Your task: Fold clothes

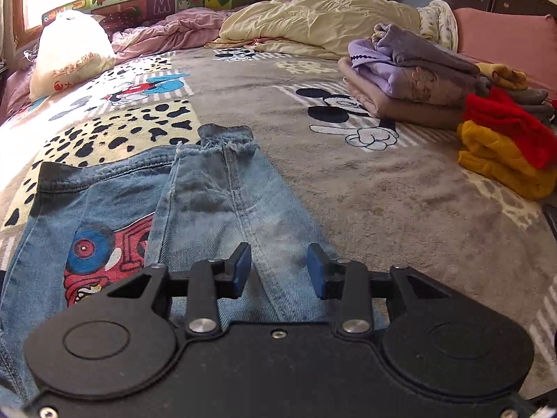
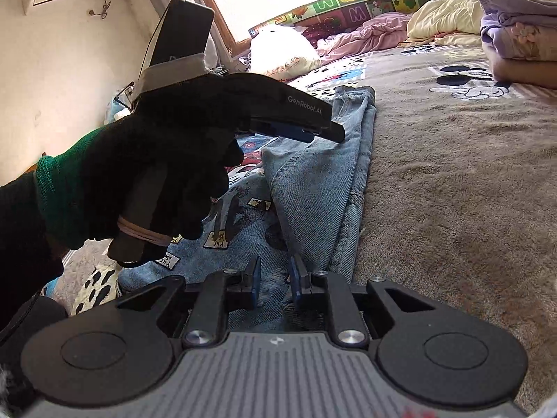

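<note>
Covering almost the whole bed, a grey plush blanket (image 1: 365,188) printed with cartoon mice and leopard spots serves as the landmark. At its near left part lie the light-blue denim jeans (image 1: 222,191), one leg folded lengthwise with its frayed hem pointing to the far side of the blanket, the red-and-blue cartoon print (image 1: 101,261) showing on the panel at its left.

At the blanket's far edge sit a rumpled cream quilt (image 1: 323,17) and a pink crumpled sheet (image 1: 174,31), with a white plastic bag (image 1: 69,52) at the far left corner. On the blanket's right side rests a folded stack of purple and tan clothes (image 1: 410,80), and just nearer than it a red knit (image 1: 504,125) lies on a mustard-yellow knit (image 1: 497,160).

The left gripper (image 1: 279,268), black with blue pads (image 1: 242,266), hangs just above the folded leg; its jaws stand widely spread and clasp nothing. In the right wrist view a black-gloved hand (image 2: 156,160) with a green cuff holds that tool over the jeans, blocking much of the denim behind it.

The right gripper (image 2: 275,280) is low over the near end of the jeans, its jaws parted only narrowly with denim between them; whether the blue pads (image 2: 256,278) touch the cloth, I cannot tell.
</note>
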A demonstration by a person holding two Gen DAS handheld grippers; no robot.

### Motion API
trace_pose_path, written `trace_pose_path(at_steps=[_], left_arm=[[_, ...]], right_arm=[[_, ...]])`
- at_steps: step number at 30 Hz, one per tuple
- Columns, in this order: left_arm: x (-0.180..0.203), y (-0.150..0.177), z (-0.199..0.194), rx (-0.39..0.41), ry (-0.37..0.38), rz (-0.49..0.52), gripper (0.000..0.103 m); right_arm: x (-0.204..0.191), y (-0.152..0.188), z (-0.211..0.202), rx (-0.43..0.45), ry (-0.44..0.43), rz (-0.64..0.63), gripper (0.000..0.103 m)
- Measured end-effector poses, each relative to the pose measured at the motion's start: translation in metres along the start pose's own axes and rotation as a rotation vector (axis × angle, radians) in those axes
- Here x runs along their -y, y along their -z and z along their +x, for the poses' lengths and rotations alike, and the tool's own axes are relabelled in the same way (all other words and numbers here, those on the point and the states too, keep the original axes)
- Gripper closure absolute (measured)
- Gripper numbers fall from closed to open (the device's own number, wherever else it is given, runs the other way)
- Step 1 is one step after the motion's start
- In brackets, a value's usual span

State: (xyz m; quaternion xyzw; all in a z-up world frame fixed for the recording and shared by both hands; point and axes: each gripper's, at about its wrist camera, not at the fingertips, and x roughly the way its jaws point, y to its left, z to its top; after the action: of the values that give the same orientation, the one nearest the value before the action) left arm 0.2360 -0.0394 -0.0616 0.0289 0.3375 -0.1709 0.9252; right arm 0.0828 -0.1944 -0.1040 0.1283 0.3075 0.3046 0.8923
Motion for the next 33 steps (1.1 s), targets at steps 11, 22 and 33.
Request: trace_pose_path(at_steps=[11,22,33], left_arm=[[-0.039,0.018,-0.062,0.124,0.074,-0.267,0.057],[-0.206,0.157,-0.201,0.321,-0.293,-0.963,0.057],[-0.275,0.183,-0.204,0.363,-0.362,-1.149,0.057]], right_arm=[[-0.015,0.011,-0.024,0.064,0.043,-0.073,0.081],[-0.063,0.028,-0.028,0.062,0.039,-0.248,0.063],[-0.062,0.035,-0.030,0.038,0.043,-0.209,0.058]])
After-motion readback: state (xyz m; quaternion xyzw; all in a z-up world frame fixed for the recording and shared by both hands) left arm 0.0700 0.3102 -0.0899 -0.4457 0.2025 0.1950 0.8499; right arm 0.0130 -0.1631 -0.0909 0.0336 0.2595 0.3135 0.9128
